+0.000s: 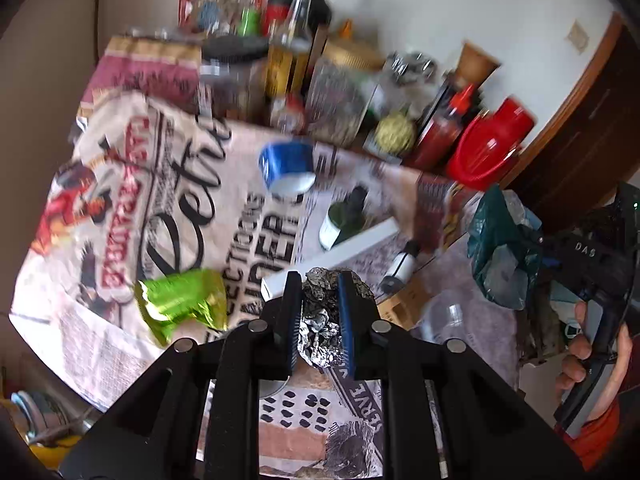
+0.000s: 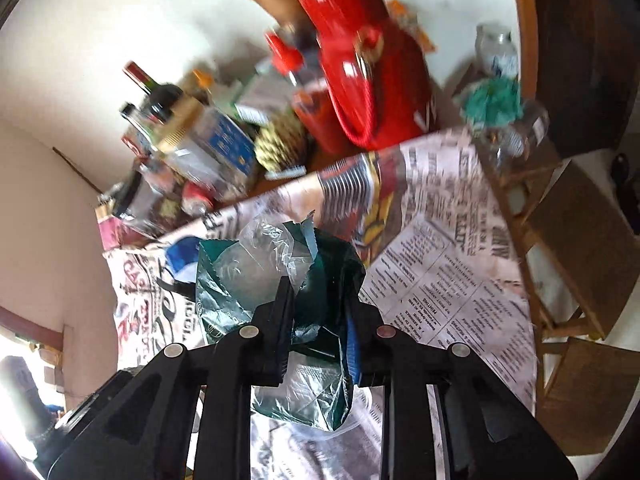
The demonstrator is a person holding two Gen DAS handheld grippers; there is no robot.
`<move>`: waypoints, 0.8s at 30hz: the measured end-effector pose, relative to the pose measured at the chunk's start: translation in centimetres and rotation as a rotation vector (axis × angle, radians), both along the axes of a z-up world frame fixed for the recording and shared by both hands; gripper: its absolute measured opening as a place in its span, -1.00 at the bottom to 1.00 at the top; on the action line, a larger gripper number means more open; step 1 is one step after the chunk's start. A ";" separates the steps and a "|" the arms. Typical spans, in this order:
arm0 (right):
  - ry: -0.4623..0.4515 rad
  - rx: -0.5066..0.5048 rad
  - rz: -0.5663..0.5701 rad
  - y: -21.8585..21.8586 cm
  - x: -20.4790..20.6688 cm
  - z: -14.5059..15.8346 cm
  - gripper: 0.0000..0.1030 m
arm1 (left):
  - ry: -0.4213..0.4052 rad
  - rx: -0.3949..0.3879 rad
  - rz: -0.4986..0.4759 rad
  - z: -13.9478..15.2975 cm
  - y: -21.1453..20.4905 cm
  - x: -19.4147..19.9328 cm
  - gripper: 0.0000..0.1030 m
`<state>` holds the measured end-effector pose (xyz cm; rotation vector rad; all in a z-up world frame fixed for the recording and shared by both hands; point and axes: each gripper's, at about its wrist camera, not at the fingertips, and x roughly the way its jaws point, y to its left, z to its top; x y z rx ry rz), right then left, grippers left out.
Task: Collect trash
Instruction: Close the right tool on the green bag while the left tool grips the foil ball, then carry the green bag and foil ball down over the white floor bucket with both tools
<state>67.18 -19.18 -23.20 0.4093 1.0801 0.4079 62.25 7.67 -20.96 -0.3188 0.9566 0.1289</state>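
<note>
My left gripper [image 1: 318, 284] is shut on a crumpled ball of aluminium foil [image 1: 320, 320], held above the printed tablecloth [image 1: 180, 184]. My right gripper [image 2: 318, 288] is shut on a dark green and clear plastic wrapper [image 2: 240, 280]; it also shows at the right of the left wrist view [image 1: 500, 248]. On the cloth in the left wrist view lie a shiny green wrapper [image 1: 180, 300], a tipped blue cup [image 1: 286, 168], a small dark green jar [image 1: 344, 220], a white flat box [image 1: 332, 256] and a small white tube [image 1: 400, 272].
Bottles, jars and a red bag [image 1: 492, 144] crowd the table's far edge by the wall. The red bag [image 2: 368, 80] fills the top of the right wrist view. A clear plastic bottle with green waste [image 2: 500, 108] stands at the right corner. A wooden chair [image 2: 568, 240] stands beside the table.
</note>
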 end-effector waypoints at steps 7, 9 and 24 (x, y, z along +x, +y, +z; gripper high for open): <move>-0.166 -0.070 -0.082 1.0 -6.5 6.1 -0.60 | -0.151 0.029 -0.087 5.8 1.5 -4.1 -0.67; -0.204 -0.087 -0.112 1.4 -8.7 7.5 -0.60 | -0.197 0.033 -0.116 7.3 2.1 -5.6 -0.67; -0.328 -0.140 -0.223 1.2 -21.9 14.3 -0.60 | -0.372 0.012 -0.217 14.0 2.8 -15.6 -0.67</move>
